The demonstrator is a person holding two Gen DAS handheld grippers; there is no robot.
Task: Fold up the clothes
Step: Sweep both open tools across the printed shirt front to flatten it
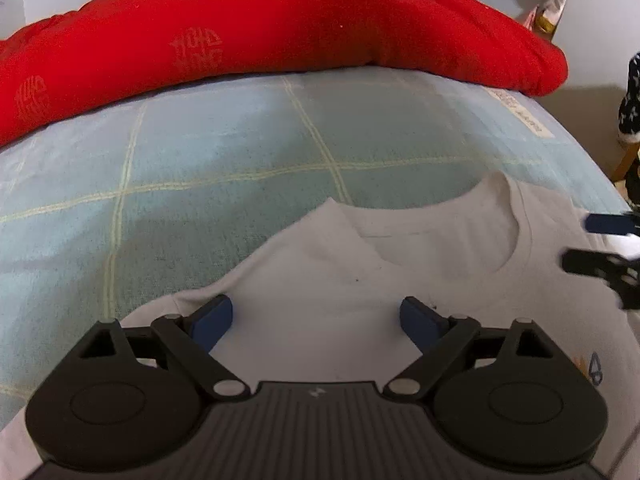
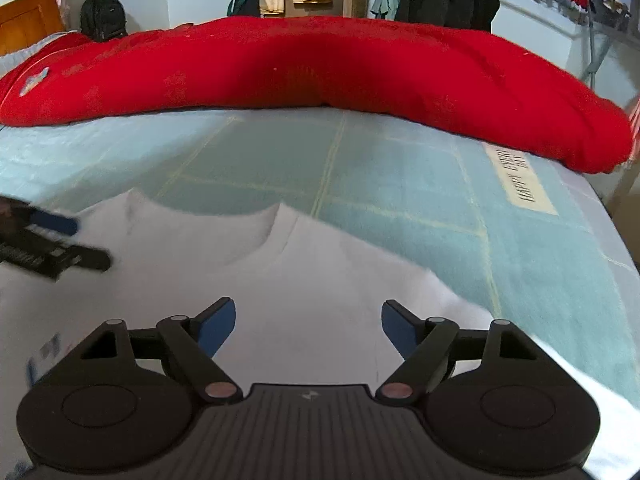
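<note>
Both jaws wide, empty over shirt (image 1: 312, 280) | risk: you pinch one layer only, or snag bed (image 1: 200, 152) sheet | fold skews

bed (image 1: 200, 152) carries white t-shirt (image 1: 320, 280), red quilt (image 1: 280, 28).

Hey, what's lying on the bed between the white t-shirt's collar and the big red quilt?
Nothing: only bare light-blue checked bedsheet lies between the white t-shirt collar and the red quilt. Both wrist views show that stretch.
</note>
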